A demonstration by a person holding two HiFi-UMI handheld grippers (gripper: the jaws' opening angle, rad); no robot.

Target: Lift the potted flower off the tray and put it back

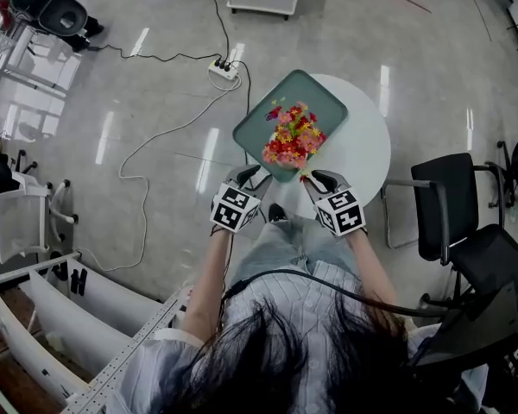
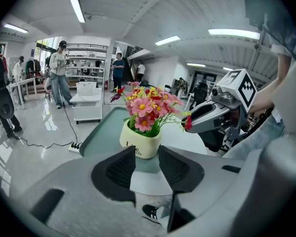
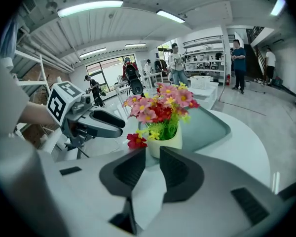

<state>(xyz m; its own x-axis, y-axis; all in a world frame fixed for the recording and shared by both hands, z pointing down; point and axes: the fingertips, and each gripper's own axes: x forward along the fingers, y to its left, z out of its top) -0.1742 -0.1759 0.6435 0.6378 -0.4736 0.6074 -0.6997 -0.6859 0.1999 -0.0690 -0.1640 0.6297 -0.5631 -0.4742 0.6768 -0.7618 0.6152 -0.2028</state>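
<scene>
The left gripper [image 2: 147,156] has its jaws a little apart with nothing between the pads. Only the tray's near edge and bare table show through the gap. The right gripper [image 3: 153,158] has its jaws drawn almost together, and it too is empty. Both slant down toward the potted flower [image 2: 141,141], which stands just beyond the 2 sets of tips. The pot sits on the near corner of the teal tray [image 2: 99,130], which lies on the round white table [image 3: 239,147]. In the head view the 2 grippers flank the pot on the left and right, close to it but apparently not touching.

This looks like the approach before the lift. The cream pot appears wider than either gap, so the person would do well to spread 1 gripper's jaws for a pinch on the rim. Pressing the pot evenly between the 2 grippers from opposite sides would also serve. Contact belongs on the pot's wall below the blooms, because 1 red flower droops toward the right gripper and could get crushed. The bouquet probably makes the pot top-heavy, so a slow, straight rise with the pot kept upright seems wise. Setting it down further in from the tray's edge would be safer.
</scene>
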